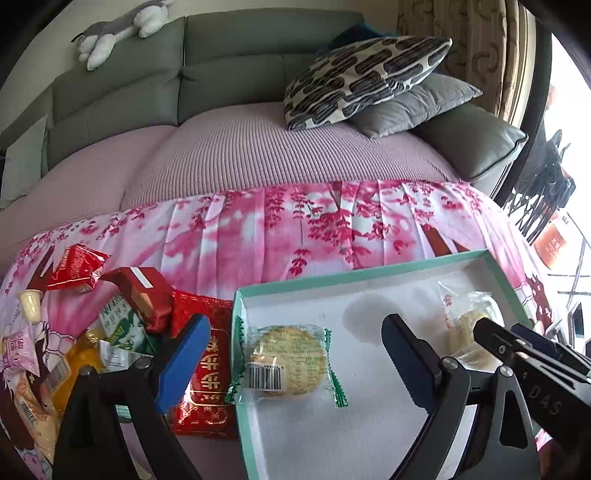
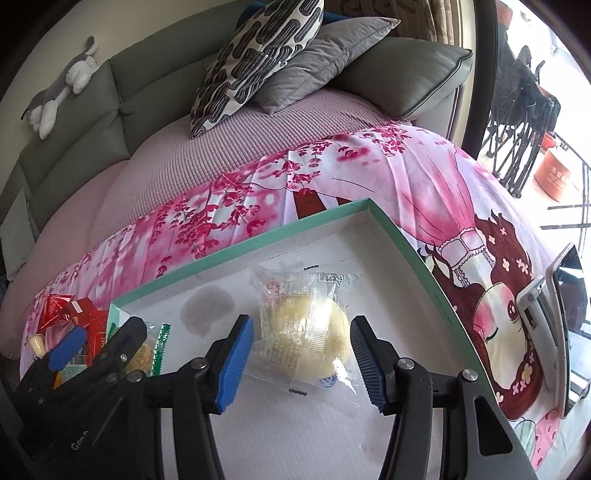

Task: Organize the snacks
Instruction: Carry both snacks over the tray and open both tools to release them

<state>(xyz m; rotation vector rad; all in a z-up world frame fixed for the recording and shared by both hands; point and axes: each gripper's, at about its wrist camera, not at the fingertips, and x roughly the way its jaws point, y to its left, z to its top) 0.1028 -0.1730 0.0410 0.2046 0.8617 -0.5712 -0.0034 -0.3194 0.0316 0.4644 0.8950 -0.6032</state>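
Note:
A shallow white box with a teal rim point(image 1: 332, 276) point(image 2: 221, 254) lies on the pink floral cloth. Inside it, a round cookie in a green-edged clear wrapper point(image 1: 284, 360) rests flat between the wide-apart fingers of my left gripper point(image 1: 295, 328), untouched by the pads. My right gripper point(image 2: 300, 334) straddles a pale yellow pastry in a clear wrapper point(image 2: 304, 328) on the box floor, its blue pads standing just off each side. That pastry point(image 1: 469, 325) and a right finger point(image 1: 495, 332) also show in the left wrist view. Left of the box lies a pile of loose snacks point(image 1: 122, 314).
The pile holds red packets point(image 1: 207, 369), a green packet, an orange one and a small jelly cup point(image 1: 31, 302). Behind the cloth point(image 1: 295, 221) is a sofa with cushions point(image 1: 365, 77) and a plush toy point(image 1: 118, 29). A phone in a holder point(image 2: 565, 332) stands at the right.

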